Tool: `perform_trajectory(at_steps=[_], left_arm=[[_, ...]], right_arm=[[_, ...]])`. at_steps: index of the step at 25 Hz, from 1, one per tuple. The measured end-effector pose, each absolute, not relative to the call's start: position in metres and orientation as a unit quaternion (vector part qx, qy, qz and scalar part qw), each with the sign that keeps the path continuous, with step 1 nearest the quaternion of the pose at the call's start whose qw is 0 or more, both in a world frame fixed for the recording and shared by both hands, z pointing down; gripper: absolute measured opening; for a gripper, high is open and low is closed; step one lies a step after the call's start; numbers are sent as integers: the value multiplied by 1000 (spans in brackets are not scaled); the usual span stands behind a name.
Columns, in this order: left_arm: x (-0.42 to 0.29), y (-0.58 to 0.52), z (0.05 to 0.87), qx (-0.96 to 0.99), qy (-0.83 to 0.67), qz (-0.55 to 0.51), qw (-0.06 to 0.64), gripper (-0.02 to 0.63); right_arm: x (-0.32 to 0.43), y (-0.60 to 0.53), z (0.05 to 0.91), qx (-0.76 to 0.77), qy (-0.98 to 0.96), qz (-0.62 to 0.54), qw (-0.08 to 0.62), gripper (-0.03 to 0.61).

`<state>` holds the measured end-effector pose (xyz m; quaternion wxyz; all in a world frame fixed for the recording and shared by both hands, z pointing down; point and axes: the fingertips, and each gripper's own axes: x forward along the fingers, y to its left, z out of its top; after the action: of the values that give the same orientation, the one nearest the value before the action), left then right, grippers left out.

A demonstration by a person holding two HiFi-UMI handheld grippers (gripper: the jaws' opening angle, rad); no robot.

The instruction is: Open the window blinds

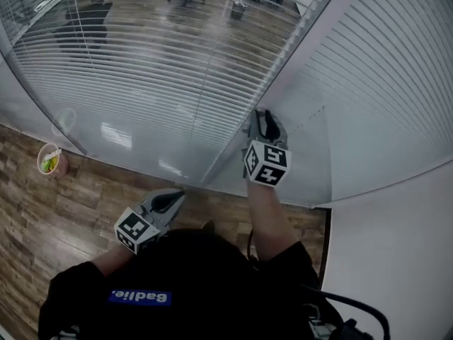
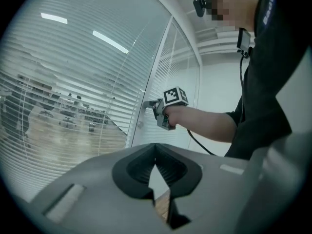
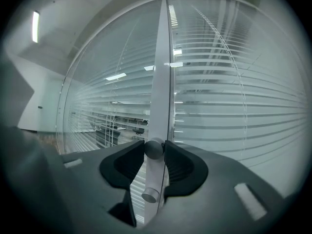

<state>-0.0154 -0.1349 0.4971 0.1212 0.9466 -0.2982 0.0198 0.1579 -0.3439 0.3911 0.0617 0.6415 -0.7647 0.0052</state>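
Note:
Two glass panes with blinds behind them meet at a white frame post (image 1: 287,66). The left blinds (image 1: 141,69) have tilted slats, and an office shows through them. The right blinds (image 1: 386,83) look flat and closed. My right gripper (image 1: 263,119) is at the post, shut on a round grey knob (image 3: 154,149) that sticks out from it. A second small knob (image 3: 149,196) sits just below, outside the grip. My left gripper (image 1: 170,200) hangs low near my body, away from the glass, its jaws together with nothing between them.
A pink cup (image 1: 51,160) with something green in it stands on the wooden floor by the left pane. A white wall (image 1: 396,261) closes off the right side. A black cable (image 1: 354,307) runs by my right hip. Office chairs stand beyond the glass.

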Motion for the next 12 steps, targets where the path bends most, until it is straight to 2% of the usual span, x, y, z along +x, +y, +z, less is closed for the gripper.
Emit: perform_trajectory(at_steps=[12], left_arm=[[-15, -136, 504, 947, -298, 21, 122, 0]], right_arm=[[158, -345, 398, 640, -766, 8, 60, 131]])
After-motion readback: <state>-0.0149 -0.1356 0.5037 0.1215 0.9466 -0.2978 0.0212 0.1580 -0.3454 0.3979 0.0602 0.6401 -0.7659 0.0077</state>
